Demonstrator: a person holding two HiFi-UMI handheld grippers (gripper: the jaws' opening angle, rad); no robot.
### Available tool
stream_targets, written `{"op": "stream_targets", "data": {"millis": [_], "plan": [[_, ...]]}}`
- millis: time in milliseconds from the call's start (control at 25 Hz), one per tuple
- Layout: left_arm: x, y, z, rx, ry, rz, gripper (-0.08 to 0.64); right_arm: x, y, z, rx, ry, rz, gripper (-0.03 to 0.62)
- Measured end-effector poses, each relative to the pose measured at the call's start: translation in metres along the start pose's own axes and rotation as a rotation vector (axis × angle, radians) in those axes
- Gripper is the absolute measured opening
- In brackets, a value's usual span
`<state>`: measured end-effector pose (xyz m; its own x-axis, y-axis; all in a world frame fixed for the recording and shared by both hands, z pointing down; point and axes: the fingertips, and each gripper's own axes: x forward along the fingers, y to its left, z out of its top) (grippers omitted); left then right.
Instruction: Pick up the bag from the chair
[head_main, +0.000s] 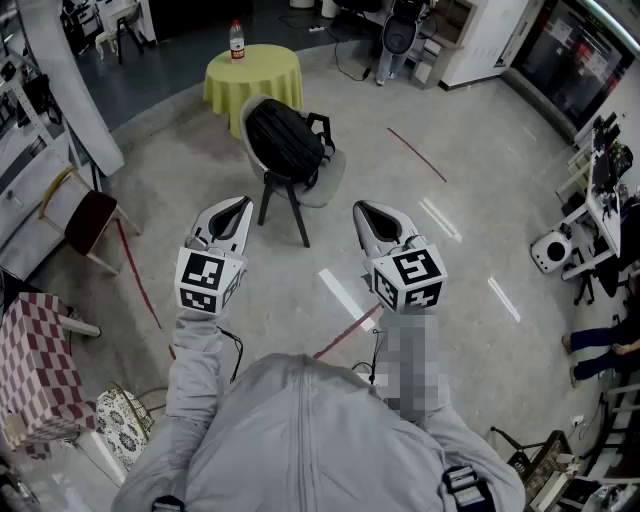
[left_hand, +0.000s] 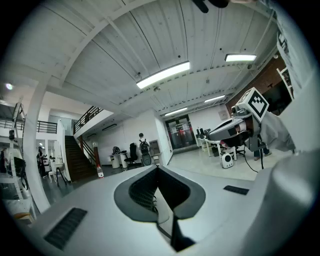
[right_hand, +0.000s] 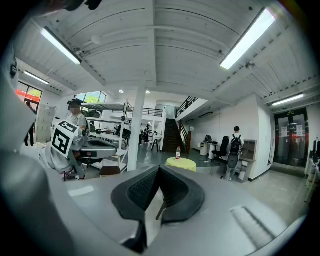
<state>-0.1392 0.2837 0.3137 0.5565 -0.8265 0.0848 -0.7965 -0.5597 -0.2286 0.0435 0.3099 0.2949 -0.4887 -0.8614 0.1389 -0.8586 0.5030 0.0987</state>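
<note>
A black backpack sits upright on a grey chair with black legs, in the upper middle of the head view. My left gripper and right gripper are held side by side in the air, nearer to me than the chair and apart from it. Both point toward the chair. Both are shut with nothing between the jaws. In the left gripper view my left gripper has its pads pressed together, and so does my right gripper in its own view. Neither gripper view shows the bag.
A round yellow-clothed table with a bottle stands just behind the chair. A maroon stool and a checked-cloth table are at the left. Red tape lines cross the floor. Desks and a seated person are at the right.
</note>
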Motion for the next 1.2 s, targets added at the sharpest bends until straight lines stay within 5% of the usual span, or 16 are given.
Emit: {"op": "stream_targets", "data": {"millis": [680,1200], "plan": [[0.006,0.044,-0.024,0.001,0.026,-0.040,0.006,0.043,0.002,-0.013,0.021,0.026,-0.065,0.011],[0.123,0.070,-0.050,-0.024,0.071,-0.028,0.006,0.135,-0.098,-0.031,0.031,0.010,-0.022,0.011]]}}
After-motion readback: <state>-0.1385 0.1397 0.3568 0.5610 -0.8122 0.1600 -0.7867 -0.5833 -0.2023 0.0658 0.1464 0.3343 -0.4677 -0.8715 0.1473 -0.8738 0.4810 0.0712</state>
